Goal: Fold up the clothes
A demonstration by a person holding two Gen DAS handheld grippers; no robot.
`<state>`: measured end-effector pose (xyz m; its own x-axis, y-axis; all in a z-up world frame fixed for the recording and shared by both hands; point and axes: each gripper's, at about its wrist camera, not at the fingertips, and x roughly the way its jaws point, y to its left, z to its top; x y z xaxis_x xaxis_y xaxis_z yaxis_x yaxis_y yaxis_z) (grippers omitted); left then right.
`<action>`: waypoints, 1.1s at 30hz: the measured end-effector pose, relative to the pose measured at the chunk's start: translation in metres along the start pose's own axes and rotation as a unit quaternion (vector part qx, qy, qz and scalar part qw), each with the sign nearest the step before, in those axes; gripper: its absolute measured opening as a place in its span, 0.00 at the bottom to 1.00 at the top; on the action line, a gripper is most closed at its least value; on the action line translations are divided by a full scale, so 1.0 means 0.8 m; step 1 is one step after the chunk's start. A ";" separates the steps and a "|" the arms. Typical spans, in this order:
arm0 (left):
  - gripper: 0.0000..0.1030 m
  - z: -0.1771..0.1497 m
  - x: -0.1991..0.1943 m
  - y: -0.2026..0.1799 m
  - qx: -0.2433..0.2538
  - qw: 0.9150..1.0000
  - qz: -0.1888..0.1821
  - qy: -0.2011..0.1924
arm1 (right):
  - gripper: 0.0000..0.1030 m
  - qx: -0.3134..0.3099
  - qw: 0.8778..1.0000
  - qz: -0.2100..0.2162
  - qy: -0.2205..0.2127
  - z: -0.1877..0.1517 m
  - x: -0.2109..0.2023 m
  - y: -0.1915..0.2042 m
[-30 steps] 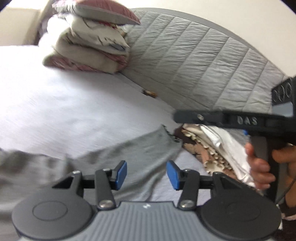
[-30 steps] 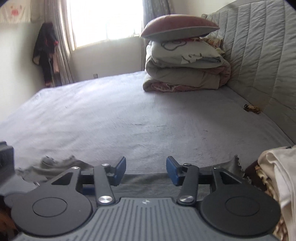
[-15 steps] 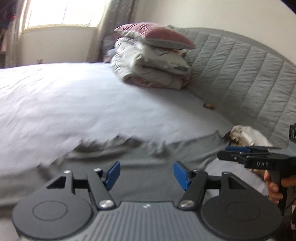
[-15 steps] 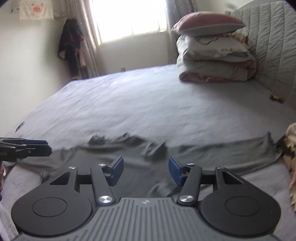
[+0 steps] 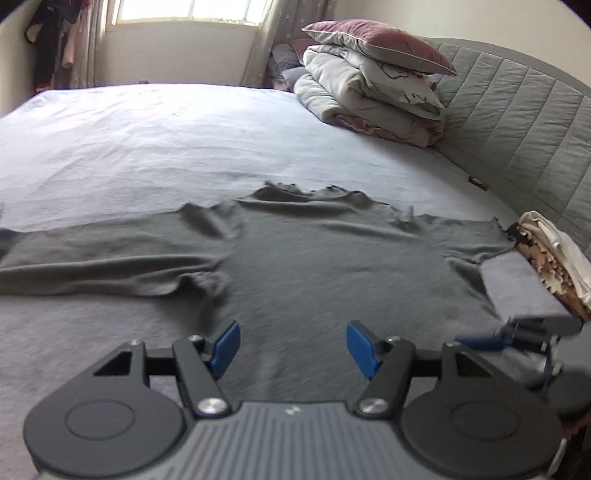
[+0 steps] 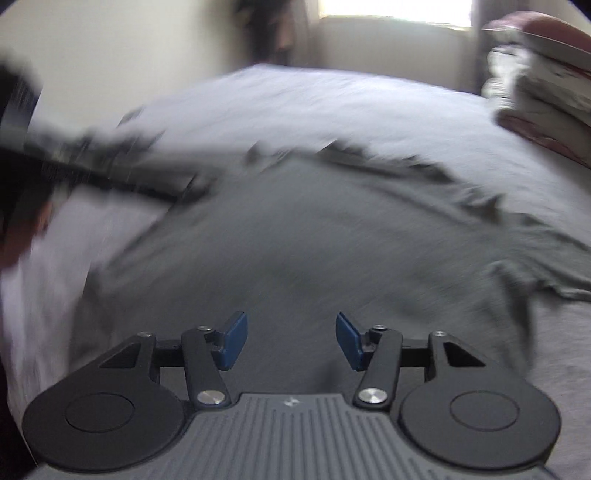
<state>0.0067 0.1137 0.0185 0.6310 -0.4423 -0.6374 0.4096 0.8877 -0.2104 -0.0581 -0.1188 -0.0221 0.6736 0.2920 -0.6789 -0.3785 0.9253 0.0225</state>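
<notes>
On the bed [image 5: 184, 140], a grey shirt [image 5: 314, 266] is laid flat w/ sleeves spread to both sides, collar twd the window [image 5: 184, 11]. At lower centre the left gripper [image 5: 291, 345] is held over the shirt's near part; its jaws have just been opening, now apart, nothing btwn them. Folded bedding [image 5: 373, 99] is stacked by the headboard [image 5: 517, 122]. At right, a pile of folded clothes [image 5: 554, 254] is seen beside the sleeve end. Right gripper [image 6: 291, 339] is also held over the shirt, jaws apart, empty; that view is blurred.

My right view is motion-blurred throughout. The grey long-sleeved shirt [image 5: 332, 266] loses its left sleeve end at the picture edge; its hem lies hidden beneath my jaws.
</notes>
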 end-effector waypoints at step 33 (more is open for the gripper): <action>0.64 -0.015 0.011 0.014 -0.021 0.999 -0.040 -0.016 | 0.50 -0.015 0.988 0.129 -0.078 0.024 -0.032 0.056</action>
<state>0.0091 0.1215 0.0019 0.6180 -0.5152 -0.5938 0.4323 0.8536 -0.2907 -0.0800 -0.0805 0.0100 0.6405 0.5536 -0.5323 -0.5675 0.8082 0.1577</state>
